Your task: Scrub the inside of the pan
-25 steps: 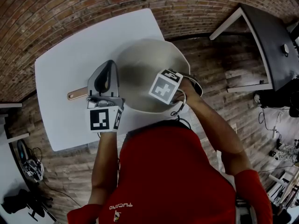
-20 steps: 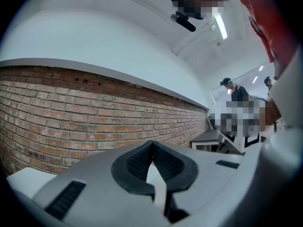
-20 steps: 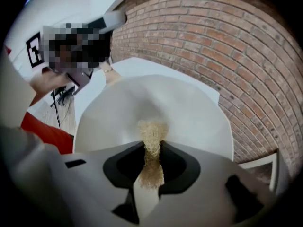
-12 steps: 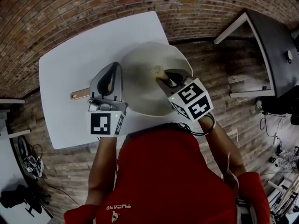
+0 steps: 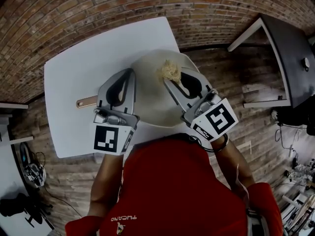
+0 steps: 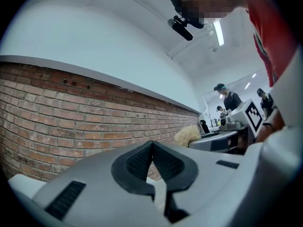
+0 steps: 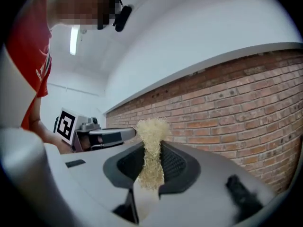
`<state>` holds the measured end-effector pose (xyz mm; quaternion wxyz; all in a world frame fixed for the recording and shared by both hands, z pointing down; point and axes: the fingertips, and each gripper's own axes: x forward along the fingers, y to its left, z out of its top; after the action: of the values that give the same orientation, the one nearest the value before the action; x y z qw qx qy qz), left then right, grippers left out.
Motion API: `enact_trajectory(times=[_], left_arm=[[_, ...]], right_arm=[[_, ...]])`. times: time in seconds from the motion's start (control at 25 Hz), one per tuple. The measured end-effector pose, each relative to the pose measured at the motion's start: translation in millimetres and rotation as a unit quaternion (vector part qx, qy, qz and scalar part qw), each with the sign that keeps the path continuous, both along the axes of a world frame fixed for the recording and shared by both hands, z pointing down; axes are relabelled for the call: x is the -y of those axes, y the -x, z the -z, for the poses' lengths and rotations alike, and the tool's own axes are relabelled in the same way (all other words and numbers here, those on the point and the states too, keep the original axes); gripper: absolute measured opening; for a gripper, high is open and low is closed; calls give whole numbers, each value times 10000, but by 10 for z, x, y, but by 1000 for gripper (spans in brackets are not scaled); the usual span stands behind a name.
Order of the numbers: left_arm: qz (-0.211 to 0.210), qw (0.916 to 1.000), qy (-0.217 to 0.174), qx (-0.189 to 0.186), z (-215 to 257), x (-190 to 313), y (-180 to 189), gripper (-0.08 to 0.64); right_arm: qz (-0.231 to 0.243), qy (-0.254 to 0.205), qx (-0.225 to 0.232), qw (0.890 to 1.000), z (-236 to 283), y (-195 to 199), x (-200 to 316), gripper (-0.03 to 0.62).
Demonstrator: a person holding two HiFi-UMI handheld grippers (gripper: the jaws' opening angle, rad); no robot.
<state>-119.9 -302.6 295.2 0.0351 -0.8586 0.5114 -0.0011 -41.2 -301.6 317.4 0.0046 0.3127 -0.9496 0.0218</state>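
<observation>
The right gripper [image 7: 151, 155] squeezed the tan scrubber [image 5: 170, 72] over the far side of the pan [image 5: 147, 107] on the table [image 5: 74, 68], likely ready to rub. The left gripper [image 6: 152, 152], shut and empty, hung above the handle [image 5: 84, 102].

The pan [image 5: 150, 98] is pale, smooth and matt inside, with a glossy copper-coloured metal handle [image 5: 86, 102]. The scrubber [image 7: 151, 126] is a coarse, tan, fibrous tuft. The left gripper [image 6: 152, 144] and right gripper [image 7: 150, 144] have smooth grey plastic fingers [image 6: 94, 183] with black ribbed pads [image 6: 139, 161]. The white counter [image 5: 74, 68] looks smooth and matt.
</observation>
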Motion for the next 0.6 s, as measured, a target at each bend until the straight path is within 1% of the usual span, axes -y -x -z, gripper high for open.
enact_trajectory(times=[0.08,0.2,0.4,0.6], left_arm=[[-62,10000,-46,-54,69,-17,-42,12],[-146,9998,-108,-110,155,-46,-84,12],[-210,9996,-148,-138,190,-84,-160,12],[-183,9997,-119,-138,154,-126,-176,12]], right_arm=[[5,-164,171,9997,136,15,-33,87],[39,-390,307,9988,312,52,-79,87],[95,-690,218,9973,388,42,-126,87],[133,-696,171,9973,311,32,-118,87]])
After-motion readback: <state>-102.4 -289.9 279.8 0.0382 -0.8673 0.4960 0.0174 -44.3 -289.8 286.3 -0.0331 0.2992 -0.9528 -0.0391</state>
